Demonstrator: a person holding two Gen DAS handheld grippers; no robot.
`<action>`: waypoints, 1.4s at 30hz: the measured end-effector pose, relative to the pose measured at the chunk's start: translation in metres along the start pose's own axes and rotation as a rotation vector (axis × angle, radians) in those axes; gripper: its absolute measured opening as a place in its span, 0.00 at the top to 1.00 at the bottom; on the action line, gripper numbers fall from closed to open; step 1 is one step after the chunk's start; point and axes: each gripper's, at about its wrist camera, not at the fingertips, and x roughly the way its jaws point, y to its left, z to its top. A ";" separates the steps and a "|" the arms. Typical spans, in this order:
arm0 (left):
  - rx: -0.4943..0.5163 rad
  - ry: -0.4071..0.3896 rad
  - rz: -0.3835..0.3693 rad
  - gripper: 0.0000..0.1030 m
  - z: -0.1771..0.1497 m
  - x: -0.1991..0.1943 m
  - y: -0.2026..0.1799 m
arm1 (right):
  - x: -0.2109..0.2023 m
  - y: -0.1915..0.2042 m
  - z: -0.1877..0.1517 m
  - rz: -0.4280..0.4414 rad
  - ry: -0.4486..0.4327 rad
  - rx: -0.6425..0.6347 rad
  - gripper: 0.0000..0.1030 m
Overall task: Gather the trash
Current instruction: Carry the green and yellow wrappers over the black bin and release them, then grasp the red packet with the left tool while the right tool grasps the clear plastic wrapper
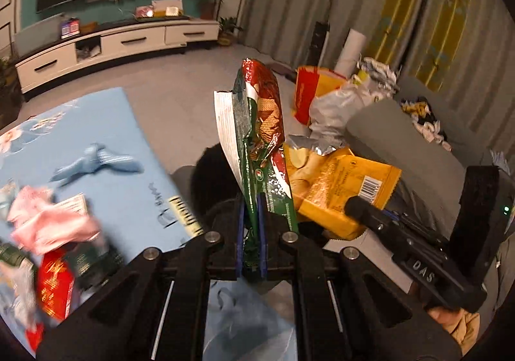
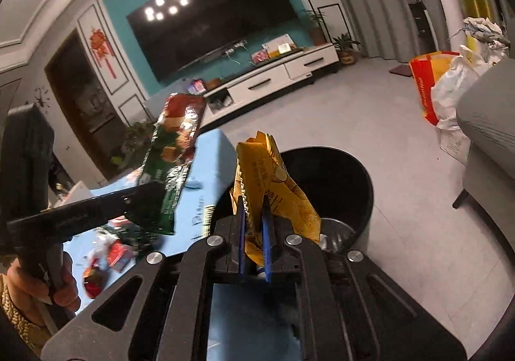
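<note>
My left gripper [image 1: 251, 209] is shut on a green and red biscuit wrapper [image 1: 262, 123], held upright above the table edge. My right gripper [image 2: 254, 209] is shut on a crumpled yellow snack bag [image 2: 273, 180], held over a black trash bin [image 2: 338, 180] on the floor. The yellow bag [image 1: 341, 184] and the right gripper [image 1: 357, 206] also show in the left wrist view, close to the right of the green wrapper. The green wrapper [image 2: 173, 148] and the left gripper [image 2: 145, 197] show at left in the right wrist view. The bin is partly hidden behind the bags in the left wrist view [image 1: 212, 180].
A blue-clothed table [image 1: 106, 142] holds more trash: a pink wrapper [image 1: 48, 222], a red packet [image 1: 54, 283], a blue wrapper [image 1: 96, 161]. A grey sofa [image 1: 402, 142] stands right of the bin. Red-yellow and white bags [image 2: 444, 90] sit on the floor. A TV cabinet [image 2: 273, 78] lines the far wall.
</note>
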 end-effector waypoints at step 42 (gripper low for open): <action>-0.326 0.031 0.407 0.18 -0.180 -0.141 0.174 | -0.001 0.176 -0.056 0.207 0.278 -0.224 0.43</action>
